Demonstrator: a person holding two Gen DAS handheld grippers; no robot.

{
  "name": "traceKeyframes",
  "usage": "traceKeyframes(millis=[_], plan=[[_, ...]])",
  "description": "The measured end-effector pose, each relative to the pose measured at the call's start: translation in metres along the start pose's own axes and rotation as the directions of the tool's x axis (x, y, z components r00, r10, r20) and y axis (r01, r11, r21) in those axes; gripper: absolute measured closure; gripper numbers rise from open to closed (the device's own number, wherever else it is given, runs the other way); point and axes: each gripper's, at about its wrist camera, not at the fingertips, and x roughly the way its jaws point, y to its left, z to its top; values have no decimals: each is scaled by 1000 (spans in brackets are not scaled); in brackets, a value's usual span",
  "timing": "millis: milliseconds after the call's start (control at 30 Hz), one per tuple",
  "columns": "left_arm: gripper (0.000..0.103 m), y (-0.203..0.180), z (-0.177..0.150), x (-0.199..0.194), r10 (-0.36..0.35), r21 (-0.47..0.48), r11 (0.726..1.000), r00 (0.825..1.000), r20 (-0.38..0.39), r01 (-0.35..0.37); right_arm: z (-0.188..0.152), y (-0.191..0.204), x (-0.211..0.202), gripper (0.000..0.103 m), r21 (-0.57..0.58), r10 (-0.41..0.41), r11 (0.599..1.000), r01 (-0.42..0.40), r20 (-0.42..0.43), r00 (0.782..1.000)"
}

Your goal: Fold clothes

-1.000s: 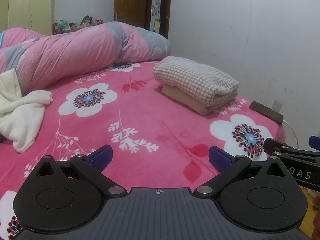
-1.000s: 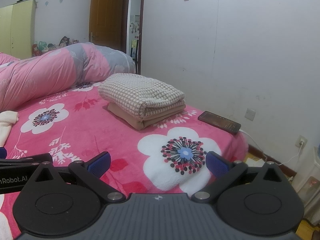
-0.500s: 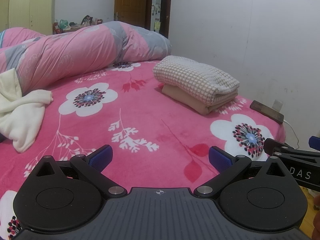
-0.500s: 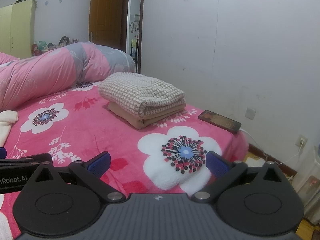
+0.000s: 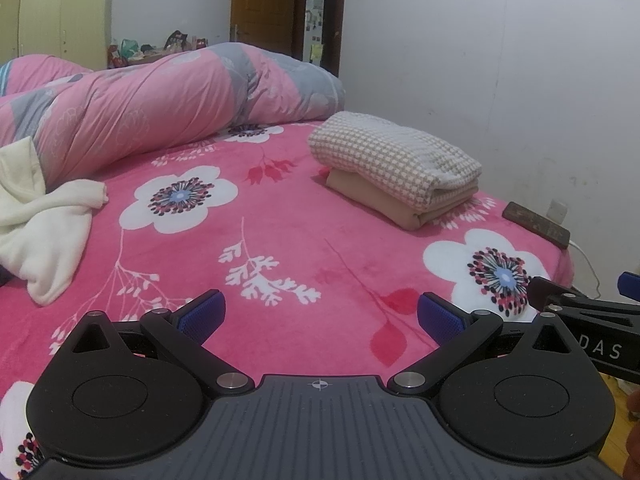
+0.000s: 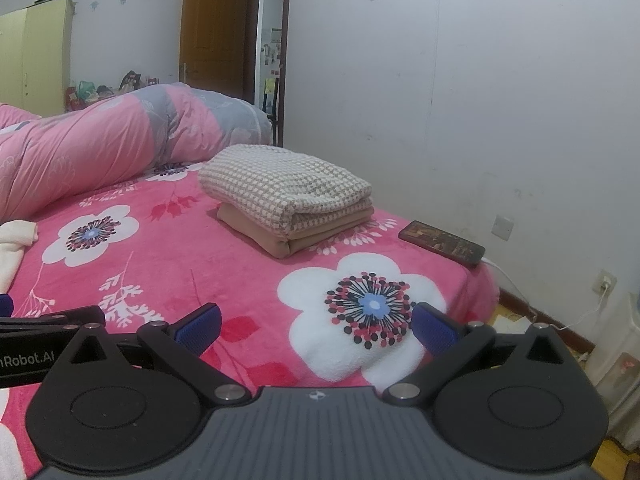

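Note:
A folded checked garment (image 5: 394,164) (image 6: 286,184) lies on top of a folded tan garment (image 5: 384,202) (image 6: 316,234) on the pink flowered bed (image 5: 280,240) (image 6: 192,248), toward its right side. A crumpled cream garment (image 5: 44,216) (image 6: 14,240) lies at the left. My left gripper (image 5: 320,314) hovers open over the bed's near edge, nothing between its blue pads. My right gripper (image 6: 316,326) is open too, beside the left one and also empty. Each gripper's body shows at the edge of the other's view.
A rolled pink and grey quilt (image 5: 160,108) (image 6: 120,148) lies across the back of the bed. A dark phone (image 5: 536,224) (image 6: 442,242) with a white cable rests at the bed's right edge near the wall. A wardrobe (image 5: 60,20) and a brown door (image 6: 216,40) stand behind.

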Motion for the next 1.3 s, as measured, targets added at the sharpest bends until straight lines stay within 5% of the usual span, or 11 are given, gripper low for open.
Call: traceKeyframes(millis=[1300], plan=[[0,1,-1,1,6,1,1000,1000,-5,-6,-2,1,3,0,0,1,1000,-1,-8,1000]])
